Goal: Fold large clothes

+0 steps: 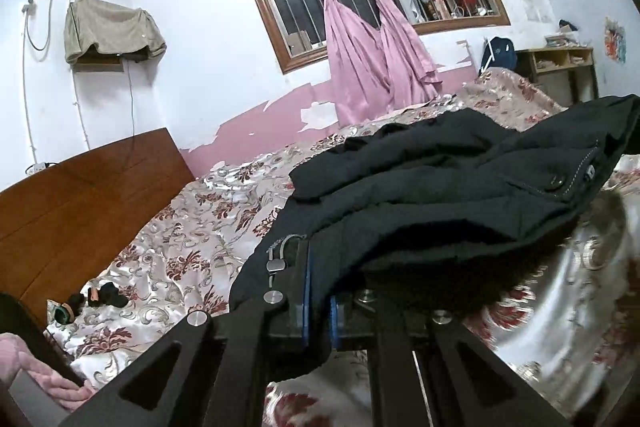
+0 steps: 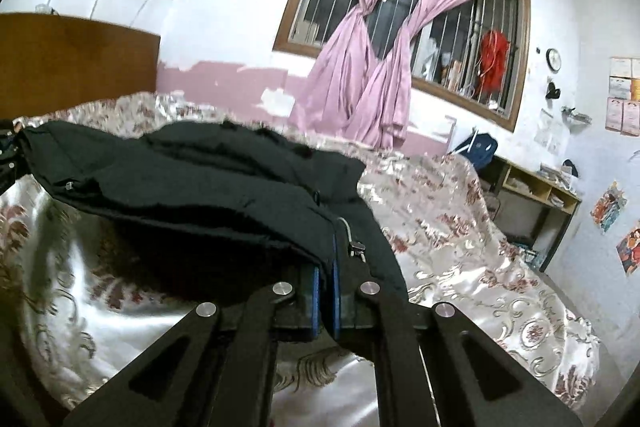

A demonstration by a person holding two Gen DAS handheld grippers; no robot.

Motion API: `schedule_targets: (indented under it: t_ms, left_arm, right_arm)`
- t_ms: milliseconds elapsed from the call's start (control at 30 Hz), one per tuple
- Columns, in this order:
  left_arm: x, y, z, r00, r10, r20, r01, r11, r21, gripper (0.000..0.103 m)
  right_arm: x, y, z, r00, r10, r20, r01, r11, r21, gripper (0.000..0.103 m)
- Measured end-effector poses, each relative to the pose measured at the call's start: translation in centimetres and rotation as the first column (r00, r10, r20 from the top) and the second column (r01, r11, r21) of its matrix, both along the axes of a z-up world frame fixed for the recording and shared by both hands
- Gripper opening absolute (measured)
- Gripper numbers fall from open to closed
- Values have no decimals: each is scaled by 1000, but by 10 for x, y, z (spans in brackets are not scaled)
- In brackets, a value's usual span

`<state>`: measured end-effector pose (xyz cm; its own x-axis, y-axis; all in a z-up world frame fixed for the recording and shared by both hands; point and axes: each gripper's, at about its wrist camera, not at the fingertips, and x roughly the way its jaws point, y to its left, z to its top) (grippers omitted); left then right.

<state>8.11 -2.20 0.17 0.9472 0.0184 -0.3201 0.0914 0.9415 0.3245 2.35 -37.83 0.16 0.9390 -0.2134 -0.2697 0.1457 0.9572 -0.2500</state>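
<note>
Black jacket hem lifted off the floral bedspread, far end resting there | we keep left gripper and right gripper clenched on opposite hem corners | edge taut for folding over

Black jacket, hem lifted, rumpled, perhaps partly folded

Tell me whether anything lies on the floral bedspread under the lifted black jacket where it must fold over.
Nothing visible. The left gripper and right gripper both pinch the black jacket above bare floral bedspread. Small dark items lie off by the headboard.
</note>
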Motion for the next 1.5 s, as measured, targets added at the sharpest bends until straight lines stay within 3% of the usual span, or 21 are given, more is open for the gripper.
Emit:
schedule_targets:
  t_ms: [333,567,833,967,1500]
  left_arm:
    - [-43,11,49,998,-50,36,50,999,-1,7]
    - [-14,6,75,997,-52,61,52,999,-6,7]
    - [68,3,103,998,-60,36,62,997,-53,7]
    - [111,-3,113,997,-66,37,68,997,-36,7]
    - [280,-43,101,999,-30,-30,31,999,43,7]
  right_arm:
    - [-68,3,52,992,9,126,-10,1000,6,3]
    - [-66,-5,78,982,21,187,-30,999,45,3]
    - [11,-16,100,975,78,208,-81,997,2,3]
    - [58,-21,113,972,99,212,-93,995,-35,3]
    - [256,-40,126,991,83,106,-76,995,-68,3]
